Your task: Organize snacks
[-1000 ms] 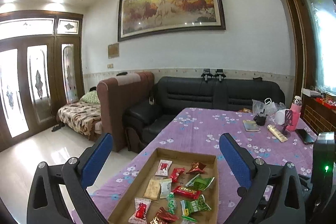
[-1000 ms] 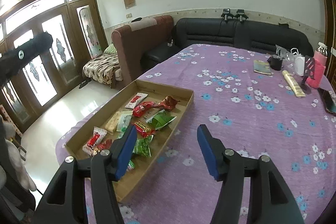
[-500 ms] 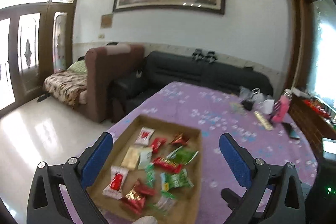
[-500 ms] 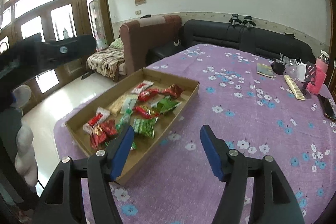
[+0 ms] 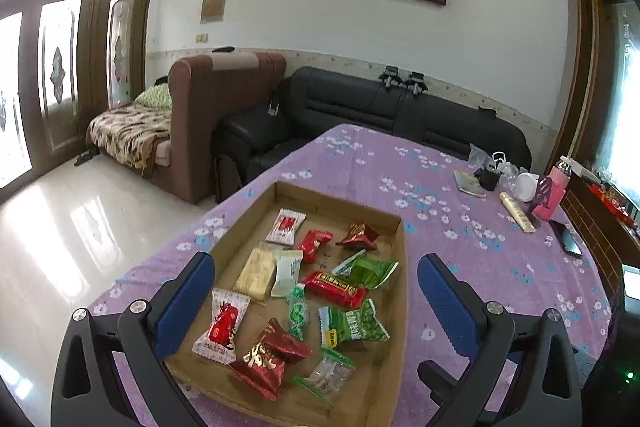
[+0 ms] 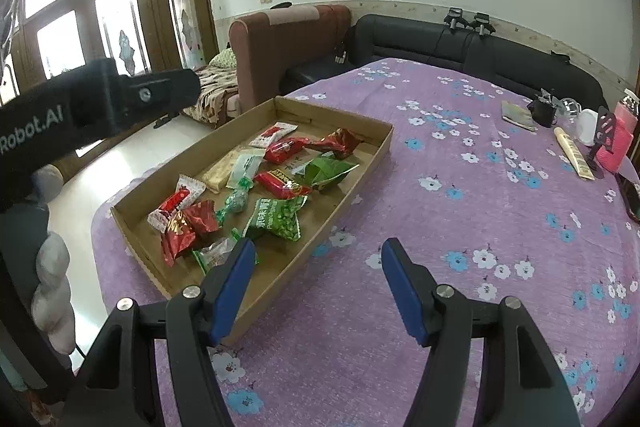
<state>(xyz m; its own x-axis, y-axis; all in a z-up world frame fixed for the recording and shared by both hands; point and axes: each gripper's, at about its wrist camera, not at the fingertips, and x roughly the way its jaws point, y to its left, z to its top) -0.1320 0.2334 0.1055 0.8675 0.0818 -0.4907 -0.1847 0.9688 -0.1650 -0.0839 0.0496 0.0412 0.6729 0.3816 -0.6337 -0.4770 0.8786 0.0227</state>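
A shallow cardboard tray (image 5: 402, 267) lies on the purple flowered tablecloth and holds several wrapped snacks: red packets (image 5: 334, 289), green pea packets (image 5: 352, 323), a white-and-red candy (image 5: 222, 327) and a beige bar (image 5: 256, 269). My left gripper (image 5: 316, 299) is open and empty, hovering over the tray's near half. In the right wrist view the tray (image 6: 376, 151) lies left of centre. My right gripper (image 6: 318, 287) is open and empty above the cloth, beside the tray's near right corner. The left gripper's body (image 6: 96, 107) shows at far left.
At the table's far right stand a pink bottle (image 5: 554, 193), a black phone (image 5: 566, 241), a long yellow pack (image 5: 516, 217), a small booklet (image 5: 468, 183) and a black cup (image 5: 488, 177). A black sofa (image 5: 360, 111) and a brown armchair (image 5: 224, 99) stand behind the table.
The left gripper has tilted down and moved in over the tray, so the snacks look closer. The right gripper has moved slightly nearer the tray's corner. Both stay open.
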